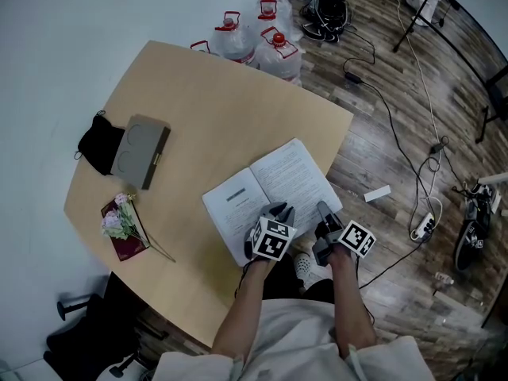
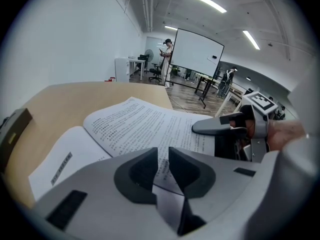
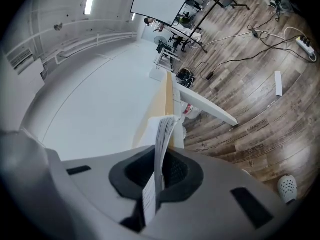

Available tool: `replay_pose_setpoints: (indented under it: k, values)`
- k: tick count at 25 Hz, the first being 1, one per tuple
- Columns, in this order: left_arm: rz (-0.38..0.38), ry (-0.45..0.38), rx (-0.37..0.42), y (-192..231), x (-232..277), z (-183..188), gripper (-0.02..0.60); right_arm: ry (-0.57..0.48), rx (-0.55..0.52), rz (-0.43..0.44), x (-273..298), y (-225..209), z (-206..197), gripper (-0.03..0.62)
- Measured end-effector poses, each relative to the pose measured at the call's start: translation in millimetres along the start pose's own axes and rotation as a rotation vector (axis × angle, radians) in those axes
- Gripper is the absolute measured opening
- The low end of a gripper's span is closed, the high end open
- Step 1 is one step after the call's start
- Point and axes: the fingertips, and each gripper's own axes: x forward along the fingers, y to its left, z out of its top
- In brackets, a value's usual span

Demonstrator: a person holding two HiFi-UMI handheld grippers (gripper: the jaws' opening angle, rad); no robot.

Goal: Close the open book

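The open book (image 1: 278,181) lies with white printed pages (image 2: 135,124) facing up at the near right edge of the tan table (image 1: 198,94). My left gripper (image 1: 278,210) (image 2: 163,164) sits over the book's near edge by the spine. Its jaws stand a narrow gap apart, and printed page shows through that gap. My right gripper (image 1: 324,209) (image 3: 161,171) is at the right-hand page's near corner, shut on a thin stack of pages (image 3: 162,134) seen edge-on between its pads. It also shows in the left gripper view as the right gripper (image 2: 220,126), just above the page.
On the table's left side are a grey case (image 1: 139,149), a black pouch (image 1: 99,143) and flowers on a maroon book (image 1: 119,225). Several water bottles (image 1: 254,34) stand beyond the far edge. Cables and a power strip (image 1: 423,225) lie on the wood floor at right.
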Motion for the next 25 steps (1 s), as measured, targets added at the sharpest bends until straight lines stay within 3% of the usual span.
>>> replay_pose_setpoints:
  k: [3, 7, 13, 18, 23, 25]
  values:
    - [0.03, -0.064, -0.018, 1, -15, 7, 0.08, 0.01, -0.006, 0.006, -2, 3, -1, 0.026]
    - [0.096, -0.144, -0.1, 11, -41, 4, 0.08, 0.007, -0.018, 0.01, -3, 7, -1, 0.026]
    - [0.188, -0.2, -0.199, 27, -72, -21, 0.08, -0.002, -0.042, 0.02, -6, 14, -1, 0.026]
    - [0.239, -0.222, -0.228, 42, -98, -34, 0.078, -0.003, -0.055, 0.029, -10, 20, -3, 0.026]
    - [0.285, -0.257, -0.252, 56, -121, -40, 0.078, 0.0, -0.073, -0.018, -15, 21, -3, 0.026]
    - [0.3, -0.268, -0.267, 58, -129, -43, 0.077, 0.0, -0.08, 0.007, -15, 26, -4, 0.026]
